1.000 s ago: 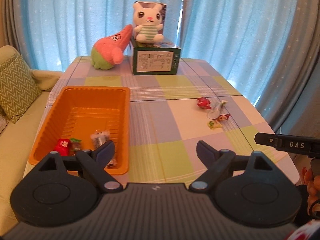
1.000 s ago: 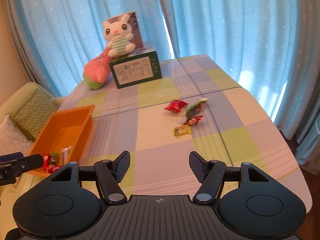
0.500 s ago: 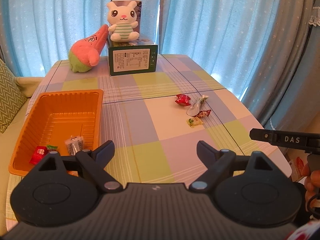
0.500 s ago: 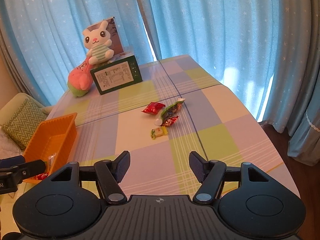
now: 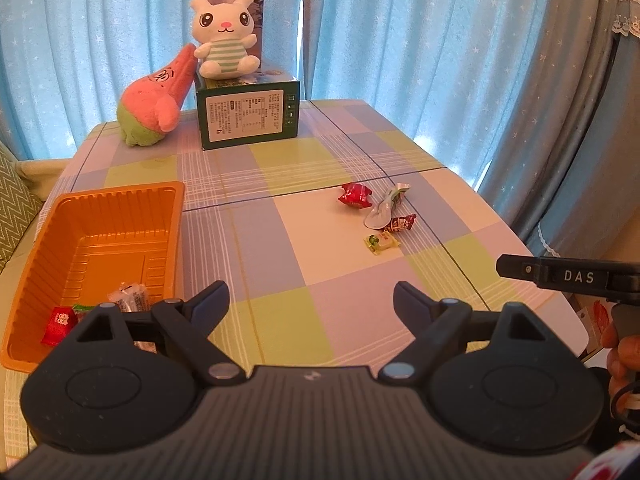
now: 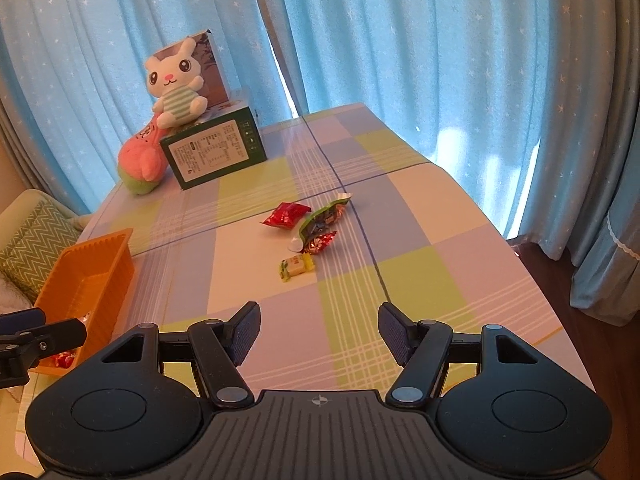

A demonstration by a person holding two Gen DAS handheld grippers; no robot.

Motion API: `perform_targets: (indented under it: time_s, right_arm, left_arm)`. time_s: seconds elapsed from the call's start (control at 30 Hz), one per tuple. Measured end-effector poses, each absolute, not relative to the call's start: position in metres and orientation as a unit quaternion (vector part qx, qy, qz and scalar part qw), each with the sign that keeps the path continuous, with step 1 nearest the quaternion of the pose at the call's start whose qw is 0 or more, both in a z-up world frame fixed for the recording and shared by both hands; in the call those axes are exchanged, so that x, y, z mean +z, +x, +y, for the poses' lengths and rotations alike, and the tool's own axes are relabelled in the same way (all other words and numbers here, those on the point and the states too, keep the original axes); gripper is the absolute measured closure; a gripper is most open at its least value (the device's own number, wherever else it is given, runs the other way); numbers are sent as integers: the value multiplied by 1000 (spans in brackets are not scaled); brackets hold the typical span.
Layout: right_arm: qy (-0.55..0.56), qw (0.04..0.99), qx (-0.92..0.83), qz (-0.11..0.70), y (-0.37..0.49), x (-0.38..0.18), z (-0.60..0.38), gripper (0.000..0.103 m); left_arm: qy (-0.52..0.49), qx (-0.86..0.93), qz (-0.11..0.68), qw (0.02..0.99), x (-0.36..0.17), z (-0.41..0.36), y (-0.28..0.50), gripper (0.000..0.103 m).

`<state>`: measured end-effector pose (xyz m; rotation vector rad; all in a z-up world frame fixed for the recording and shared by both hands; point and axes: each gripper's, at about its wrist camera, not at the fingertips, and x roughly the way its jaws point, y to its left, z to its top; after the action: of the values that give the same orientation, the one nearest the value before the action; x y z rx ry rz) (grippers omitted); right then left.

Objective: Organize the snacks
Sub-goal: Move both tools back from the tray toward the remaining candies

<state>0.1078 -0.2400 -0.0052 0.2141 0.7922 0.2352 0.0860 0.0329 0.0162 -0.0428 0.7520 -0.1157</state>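
Both tools hang above the near edge of the table, and nothing is in either one. The right gripper (image 6: 319, 330) has its dark ribbed fingers spread wide, empty, aimed straight up the frame at the loose sweets. The left gripper (image 5: 311, 302) is just as wide apart and just as empty, low in its own view, its left finger overlapping the near corner of the orange ribbed plastic tray (image 5: 120, 216).

Out from the right tool, at centre frame: the small yellow-and-green wrapped candy (image 6: 297, 267) lies nearest, a little apart from the rest. Just beyond it sits the red foil twist-wrapped candy (image 6: 320, 241), touching or nearly touching the long green-and-silver foil packet (image 6: 322, 218). Upper left of that, the red crinkled snack pouch (image 6: 286, 214).

The tray waits at the left edge, with a red square packet (image 5: 59, 319) and a white wrapped bar (image 5: 132, 298) lying in its near end alongside a green-topped piece.

My read: the yellow-and-green candy is the sensible pick, since it stands clear. Come down over it squarely, fingers straddling the short sides, and close low against the checked tablecloth (image 6: 400, 280) so the slick wrapper doesn't squirt out. Going for the cluster first risks dragging a neighbour along.
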Motion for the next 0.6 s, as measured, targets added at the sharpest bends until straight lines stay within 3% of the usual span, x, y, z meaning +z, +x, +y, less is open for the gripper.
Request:
perform_targets:
  time_s: [0.47, 0.6]
  right_arm:
    - [112, 906, 115, 391, 159, -49, -259, 38]
    - [114, 905, 112, 394, 180, -60, -262, 38]
  left_arm:
    - [17, -92, 398, 913, -34, 3, 158, 16]
    - [32, -114, 405, 907, -53, -7, 183, 21]
